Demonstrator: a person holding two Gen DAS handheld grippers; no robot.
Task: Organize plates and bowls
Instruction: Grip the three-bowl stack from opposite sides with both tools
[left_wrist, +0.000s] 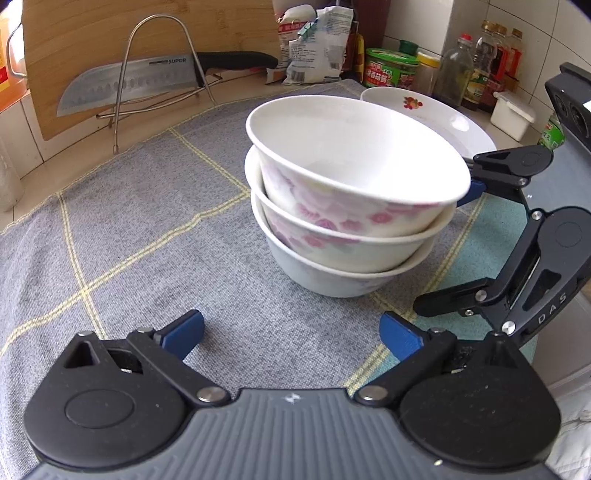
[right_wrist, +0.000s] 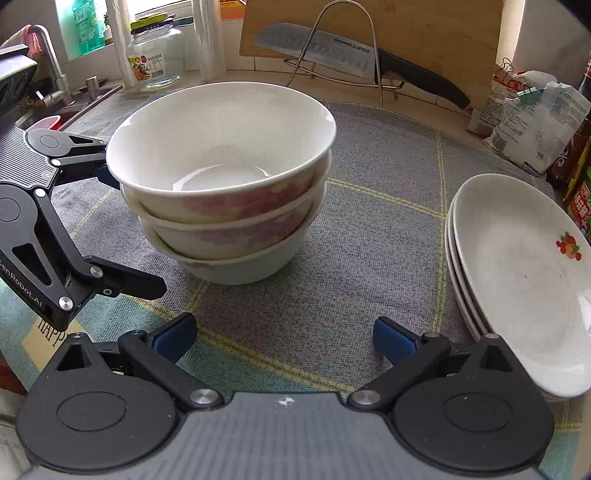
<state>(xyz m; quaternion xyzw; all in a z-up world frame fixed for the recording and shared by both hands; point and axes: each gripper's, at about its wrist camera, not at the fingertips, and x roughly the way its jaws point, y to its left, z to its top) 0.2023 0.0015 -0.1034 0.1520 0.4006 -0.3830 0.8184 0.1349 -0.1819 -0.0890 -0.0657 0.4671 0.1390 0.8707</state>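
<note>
A stack of three white bowls with pink flowers stands on the grey checked cloth; it also shows in the right wrist view. A stack of three white plates with a fruit print lies to its right, seen behind the bowls in the left wrist view. My left gripper is open and empty, just short of the bowls. My right gripper is open and empty, between bowls and plates. Each gripper shows in the other's view, close beside the bowl stack, not touching it.
A cleaver rests on a wire rack against a wooden cutting board at the back. Food bags, sauce bottles and a white box stand at the back right. A glass jar and a sink tap are at the left.
</note>
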